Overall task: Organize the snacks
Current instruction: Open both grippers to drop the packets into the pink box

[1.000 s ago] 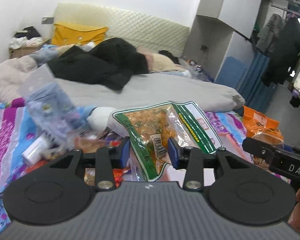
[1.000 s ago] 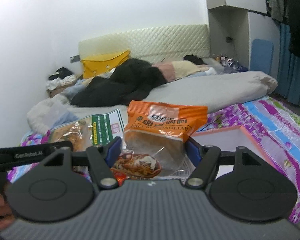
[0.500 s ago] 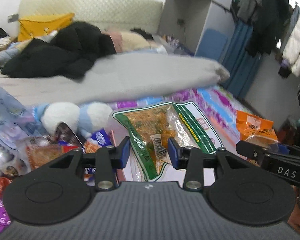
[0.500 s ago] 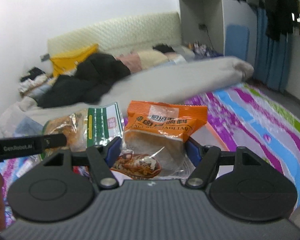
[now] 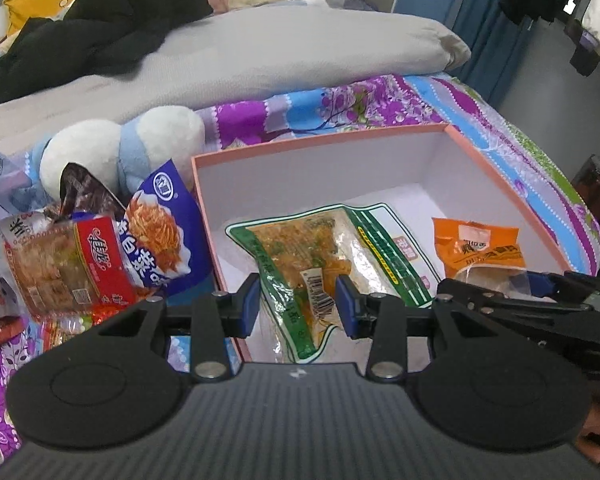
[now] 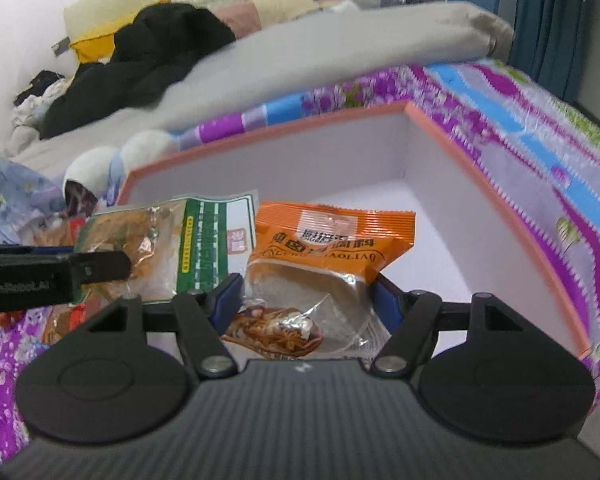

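Between the blue pads of the left gripper (image 5: 296,306) sits a green-edged snack bag (image 5: 300,264), squeezed tight. It is see-through, with orange bits inside. The right gripper (image 6: 306,300) pinches an orange snack bag (image 6: 332,248) with a clear bottom. Both bags hang over the open pink box (image 5: 496,176), white inside. Left of the left fingers lies a pile of snack packs (image 5: 96,260). Past them sits a white and blue plush toy (image 5: 132,144), then a grey blanket (image 5: 260,52).
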Motion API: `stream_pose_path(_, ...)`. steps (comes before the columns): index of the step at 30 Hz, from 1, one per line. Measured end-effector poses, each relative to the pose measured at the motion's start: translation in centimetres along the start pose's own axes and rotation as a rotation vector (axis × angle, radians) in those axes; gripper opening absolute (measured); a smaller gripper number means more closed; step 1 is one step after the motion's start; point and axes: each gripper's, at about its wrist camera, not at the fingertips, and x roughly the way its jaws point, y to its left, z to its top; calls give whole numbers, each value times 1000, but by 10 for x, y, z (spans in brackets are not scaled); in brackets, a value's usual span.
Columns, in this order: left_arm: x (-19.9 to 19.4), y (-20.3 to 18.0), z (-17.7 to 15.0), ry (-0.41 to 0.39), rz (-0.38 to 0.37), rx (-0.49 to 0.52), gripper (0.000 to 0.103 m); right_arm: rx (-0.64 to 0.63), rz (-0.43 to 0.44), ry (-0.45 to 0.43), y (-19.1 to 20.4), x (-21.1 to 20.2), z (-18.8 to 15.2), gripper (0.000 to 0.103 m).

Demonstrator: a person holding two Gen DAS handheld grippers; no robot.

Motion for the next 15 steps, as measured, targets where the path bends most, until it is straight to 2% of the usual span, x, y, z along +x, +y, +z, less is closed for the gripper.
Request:
stream_pose_path(3, 3, 4, -2, 12, -4, -12, 48, -5, 4, 14, 0, 6, -2, 72)
stream_pose_path(6, -2, 10, -3, 14, -7, -49, 56, -22, -2, 25, 3, 5, -2, 74)
stream_pose_path(8, -12, 11, -2, -7, -6, -51, 56, -19, 1, 17, 4, 0, -2, 77)
stream_pose_path(15, -63, 11, 4, -89, -10, -36, 56, -2, 20, -55, 12, -38, 3, 77)
